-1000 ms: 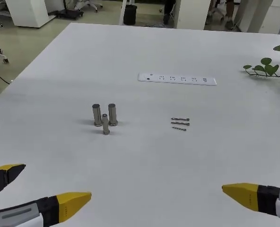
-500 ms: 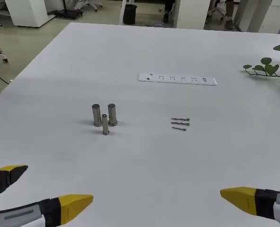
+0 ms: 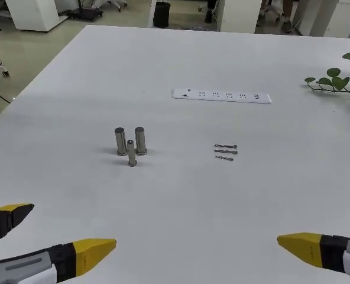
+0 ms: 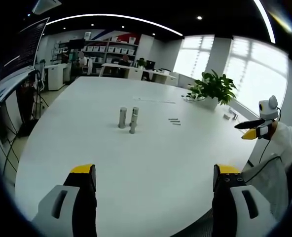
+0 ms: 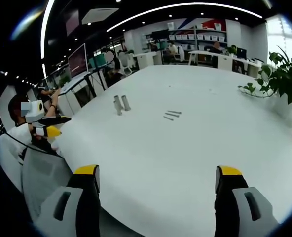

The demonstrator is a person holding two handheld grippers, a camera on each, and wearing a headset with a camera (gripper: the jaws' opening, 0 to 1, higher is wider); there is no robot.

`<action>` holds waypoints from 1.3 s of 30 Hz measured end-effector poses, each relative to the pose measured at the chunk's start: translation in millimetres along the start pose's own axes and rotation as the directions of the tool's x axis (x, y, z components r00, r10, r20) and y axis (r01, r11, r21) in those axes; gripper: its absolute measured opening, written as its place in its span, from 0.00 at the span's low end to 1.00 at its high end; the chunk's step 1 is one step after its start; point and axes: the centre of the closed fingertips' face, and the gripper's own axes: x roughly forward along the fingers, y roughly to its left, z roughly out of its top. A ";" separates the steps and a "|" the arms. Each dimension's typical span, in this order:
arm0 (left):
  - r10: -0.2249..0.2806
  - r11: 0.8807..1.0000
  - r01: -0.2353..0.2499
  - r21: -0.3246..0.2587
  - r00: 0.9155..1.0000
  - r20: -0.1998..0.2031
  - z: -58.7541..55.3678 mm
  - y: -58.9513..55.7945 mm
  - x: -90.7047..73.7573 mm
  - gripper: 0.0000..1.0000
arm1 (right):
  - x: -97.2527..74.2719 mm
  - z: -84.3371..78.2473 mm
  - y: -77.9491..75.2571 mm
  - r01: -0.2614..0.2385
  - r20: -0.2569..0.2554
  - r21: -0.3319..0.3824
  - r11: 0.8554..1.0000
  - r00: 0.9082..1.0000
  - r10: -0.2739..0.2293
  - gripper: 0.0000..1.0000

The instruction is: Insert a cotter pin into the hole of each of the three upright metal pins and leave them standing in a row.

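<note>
Three upright metal pins point(image 3: 130, 144) stand clustered on the white table point(image 3: 175, 195), two behind and one shorter in front; they also show as metal pins point(image 4: 128, 118) and metal pins point(image 5: 120, 104). Three small cotter pins point(image 3: 225, 151) lie side by side to their right, seen too as cotter pins point(image 4: 174, 121) and cotter pins point(image 5: 171, 114). My left gripper point(image 3: 60, 228) is open at the near left edge, far from the pins, its yellow-tipped jaws wide apart point(image 4: 153, 174). My right gripper point(image 5: 157, 175) is open at the near right, one yellow fingertip point(image 3: 299, 244) showing.
A white power strip point(image 3: 221, 97) lies beyond the pins. A green plant point(image 3: 339, 80) reaches in at the far right edge, seen potted as a plant point(image 4: 212, 89). Wide bare tabletop separates the grippers from the pins. Office desks and chairs stand behind.
Nothing on the table has moved. The head camera has tilted slightly, and both grippers hold their places at the near edge.
</note>
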 end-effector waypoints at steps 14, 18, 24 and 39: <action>-0.001 1.000 0.002 0.003 1.000 -0.024 -4.4 1.6 0.1 0.97 | 0.2 2.8 3.7 -0.019 0.008 -0.007 1.000 1.000 0.019 0.96; 0.000 1.000 0.000 0.003 1.000 -0.024 -3.8 2.6 -0.2 0.97 | 1.3 9.2 13.1 -0.057 0.032 -0.021 0.998 0.998 0.057 0.98; 0.008 1.000 -0.008 0.011 1.000 -0.011 -0.2 4.2 0.4 0.98 | 7.0 11.8 18.1 -0.074 0.031 -0.020 0.997 0.997 0.075 0.98; 0.014 1.000 -0.014 0.008 1.000 -0.002 2.7 12.1 -1.9 0.98 | 16.1 10.5 27.2 -0.098 -0.009 -0.039 0.994 0.995 0.098 0.98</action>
